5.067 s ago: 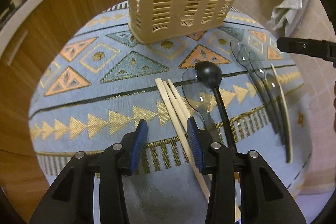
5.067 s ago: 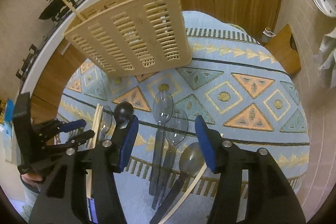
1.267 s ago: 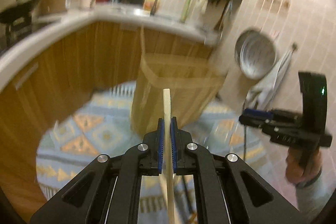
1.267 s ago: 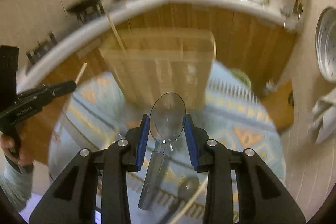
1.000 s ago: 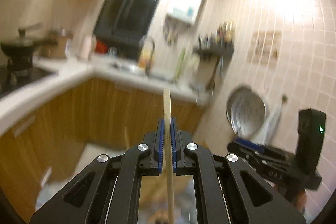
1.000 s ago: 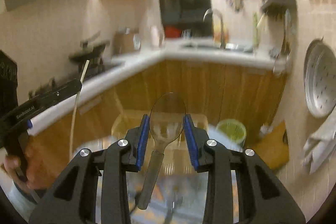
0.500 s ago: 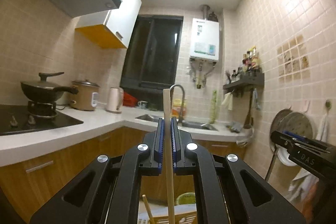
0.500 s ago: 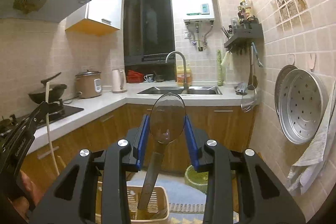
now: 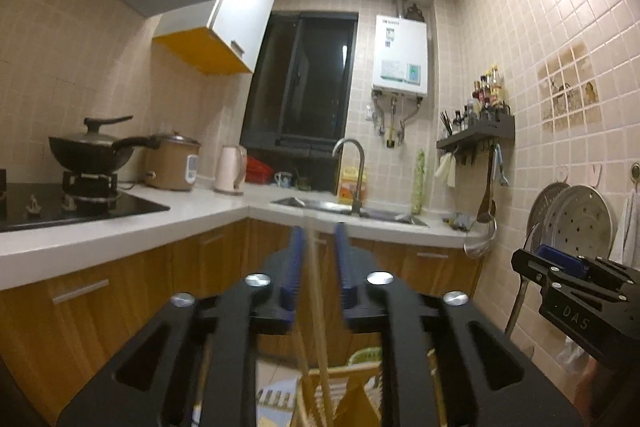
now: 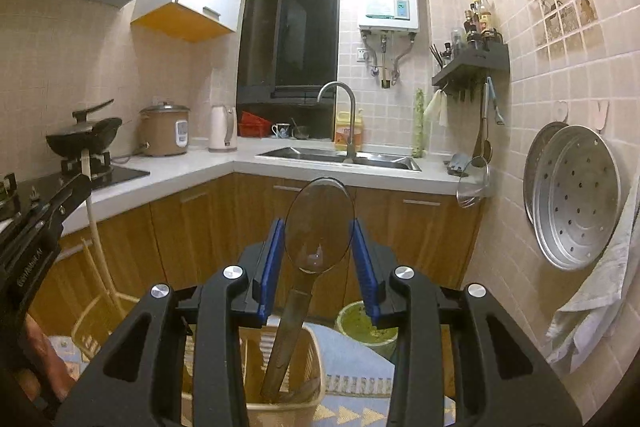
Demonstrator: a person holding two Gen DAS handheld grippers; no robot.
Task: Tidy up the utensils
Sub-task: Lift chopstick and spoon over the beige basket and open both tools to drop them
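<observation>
My left gripper (image 9: 318,267) has its blue pads parted. A pale wooden chopstick (image 9: 318,327) hangs blurred between them, touching neither, its lower end over the beige slotted utensil basket (image 9: 344,393). My right gripper (image 10: 319,263) is shut on a clear plastic spoon (image 10: 318,227), bowl up, handle pointing down into the basket (image 10: 280,387). The left gripper also shows at the left of the right wrist view (image 10: 44,223), with the chopstick (image 10: 94,223) below it. The right gripper shows at the right of the left wrist view (image 9: 560,275).
Both cameras look level across a kitchen: wooden cabinets (image 10: 416,239), white counter with sink and tap (image 10: 340,155), wok on a hob (image 9: 92,151), rice cooker and kettle. Steamer trays (image 10: 576,195) and a towel hang on the right wall. A green bin (image 10: 360,323) stands behind the basket.
The left gripper's pads have parted and let go of the chopstick, which is dropping toward the basket. The right gripper still holds the spoon, its handle now lower in the basket.
</observation>
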